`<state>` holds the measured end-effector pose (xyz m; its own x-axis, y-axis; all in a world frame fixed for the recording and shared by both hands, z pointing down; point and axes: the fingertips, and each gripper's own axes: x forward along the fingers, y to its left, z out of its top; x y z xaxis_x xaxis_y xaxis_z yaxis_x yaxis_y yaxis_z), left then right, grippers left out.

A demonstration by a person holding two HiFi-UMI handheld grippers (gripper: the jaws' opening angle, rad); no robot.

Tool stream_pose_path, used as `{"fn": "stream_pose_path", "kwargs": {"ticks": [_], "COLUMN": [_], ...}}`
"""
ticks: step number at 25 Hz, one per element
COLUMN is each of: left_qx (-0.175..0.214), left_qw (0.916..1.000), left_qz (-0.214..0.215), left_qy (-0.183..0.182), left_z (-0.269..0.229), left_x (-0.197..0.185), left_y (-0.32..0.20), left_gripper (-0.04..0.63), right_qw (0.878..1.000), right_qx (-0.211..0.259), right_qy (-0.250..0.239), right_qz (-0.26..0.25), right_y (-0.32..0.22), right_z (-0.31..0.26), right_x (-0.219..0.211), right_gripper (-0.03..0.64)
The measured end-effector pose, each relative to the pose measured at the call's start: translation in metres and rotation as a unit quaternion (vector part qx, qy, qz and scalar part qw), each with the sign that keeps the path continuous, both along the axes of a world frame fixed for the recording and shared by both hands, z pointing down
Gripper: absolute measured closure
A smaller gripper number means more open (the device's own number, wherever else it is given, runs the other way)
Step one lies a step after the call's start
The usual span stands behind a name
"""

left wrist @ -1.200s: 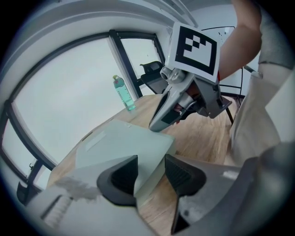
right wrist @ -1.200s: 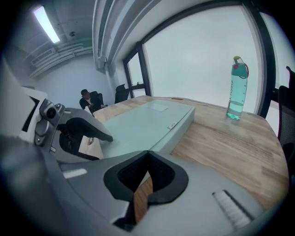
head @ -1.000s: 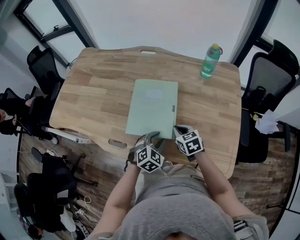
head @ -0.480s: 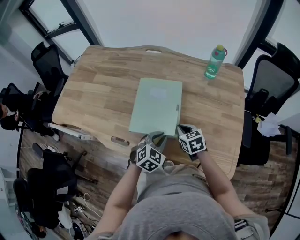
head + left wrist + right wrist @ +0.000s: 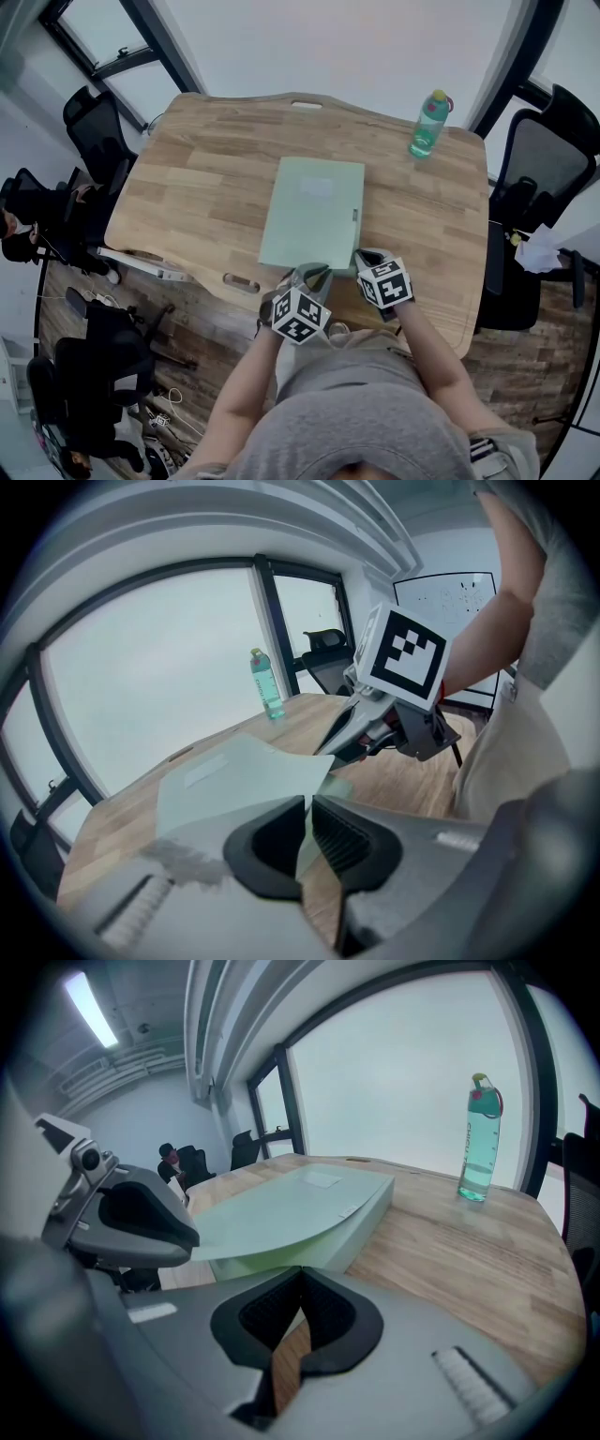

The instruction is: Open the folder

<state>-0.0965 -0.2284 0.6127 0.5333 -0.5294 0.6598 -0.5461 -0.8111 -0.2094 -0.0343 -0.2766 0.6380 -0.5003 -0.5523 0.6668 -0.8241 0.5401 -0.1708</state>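
Now, folder (image 5: 314,211): pale green, lies flat mid-tabletop (image 5: 197,187), long side running away from the person, near short edge just ahead of both tools.
Cover (image 5: 281,1213): near end raised and bowed off the thick body beneath; far end lies down.
Left hand-held gripper (image 5: 307,808): jaws have just been closing; pads pinch the cover's near edge, with only that thin sheet between them.
Right hand-held gripper (image 5: 302,1279): jaws together, nothing in them. Tip sits at the folder's near right corner. Cannot tell whether it presses on the body.
Bottle (image 5: 427,124): upright at the far right of the tabletop, well apart from the folder; not in the way.
Tab: small mark midway along the folder's right long edge. Probably the opening side, so the spine is likely on the left; not certain.
Step (judged): grip taken; swing of the cover not yet made.
Handling (judged): light. Cover is thin and flexible, since it bows where lifted. Its surface looks smooth, so likely slippery between pads. It would crease if squeezed hard or bent sharply. Body looks stiffer and box-like.
Hold point (judged): near edge of the cover, toward the right side, sheet well in between the pads.
Risk (judged): body may slide or ride up with the cover. The shut right tool is placed to steady it at the corner.
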Motion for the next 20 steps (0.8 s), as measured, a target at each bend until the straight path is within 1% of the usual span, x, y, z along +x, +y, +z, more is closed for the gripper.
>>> {"fn": "stream_pose_path", "kwargs": {"ticks": [5,8,12,16,20], "left_qx": [-0.001,0.007,0.017,0.042,0.071], "left_qw": [1.0,0.9999,0.9994,0.9987,0.9963], "left_qz": [-0.005,-0.009,-0.021,-0.021,-0.04], "left_qy": [0.005,0.008,0.022,0.019,0.027], "left_z": [-0.005,-0.009,-0.021,-0.036,-0.054], "left_x": [-0.001,-0.002,-0.009,-0.013,-0.026], "left_y": [-0.001,-0.002,-0.008,-0.009,-0.011], "left_gripper": [0.572,0.574,0.574,0.574,0.574], "right_qw": [1.0,1.0,1.0,1.0,1.0], "right_qx": [-0.002,-0.003,-0.004,-0.004,-0.003], "right_qy": [-0.001,0.001,0.002,0.004,0.008], "right_qz": [0.0,-0.002,-0.004,-0.005,-0.002], "right_y": [0.0,0.0,0.0,0.001,0.001], "right_z": [0.0,0.0,0.0,0.0,0.001], "right_x": [0.001,0.0,-0.001,0.0,0.001], "right_gripper": [0.615,0.614,0.615,0.615,0.615]}}
